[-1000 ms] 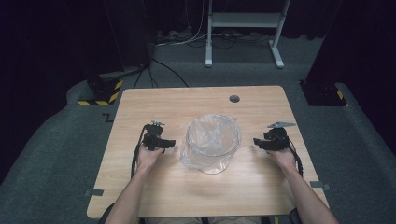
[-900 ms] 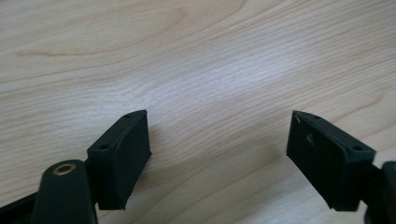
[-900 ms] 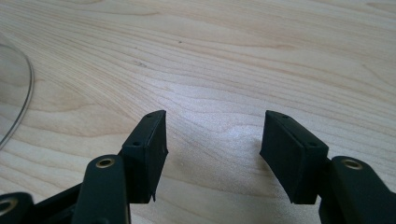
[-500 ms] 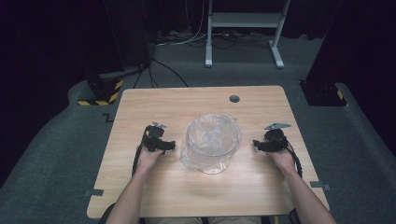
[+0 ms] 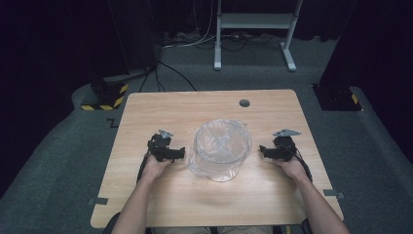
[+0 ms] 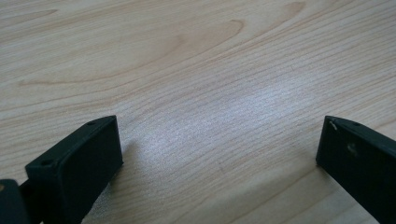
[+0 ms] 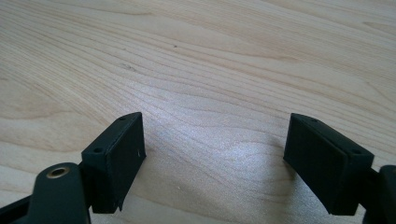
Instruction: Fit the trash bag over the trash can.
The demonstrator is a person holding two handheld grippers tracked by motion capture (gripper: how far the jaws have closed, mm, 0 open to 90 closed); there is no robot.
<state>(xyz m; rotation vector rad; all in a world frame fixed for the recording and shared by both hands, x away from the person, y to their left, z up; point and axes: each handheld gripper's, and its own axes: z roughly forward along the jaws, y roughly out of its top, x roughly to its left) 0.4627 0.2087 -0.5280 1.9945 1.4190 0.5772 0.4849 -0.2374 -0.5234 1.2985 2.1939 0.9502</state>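
A clear plastic bag (image 5: 221, 148), puffed into a round upright shape with its mouth facing up, is sitting near the middle of the wooden table (image 5: 160, 109), a little toward the person's edge. Its crumpled lower part is spreading onto the wood toward the near edge. The bag has no clear long axis as seen from above; it reads as roughly round.

The left gripper (image 5: 181, 153) is resting on the table just beside the bag's left side, pointing inward toward it. The right gripper (image 5: 261, 150) is lying on the opposite side, also pointing inward, with a slightly wider strip of bare wood between its tips and the plastic. So the bag is lying directly between the two tools, and the left one is looking the nearer of the two.

In the left gripper view the jaws of the left gripper (image 6: 219, 154) are standing wide apart with nothing but wood grain between them. In the right gripper view the right gripper (image 7: 215, 151) is likewise spread, holding nothing. Any coming move would likely be a short inward reach from either side to the bag's rim or wall.
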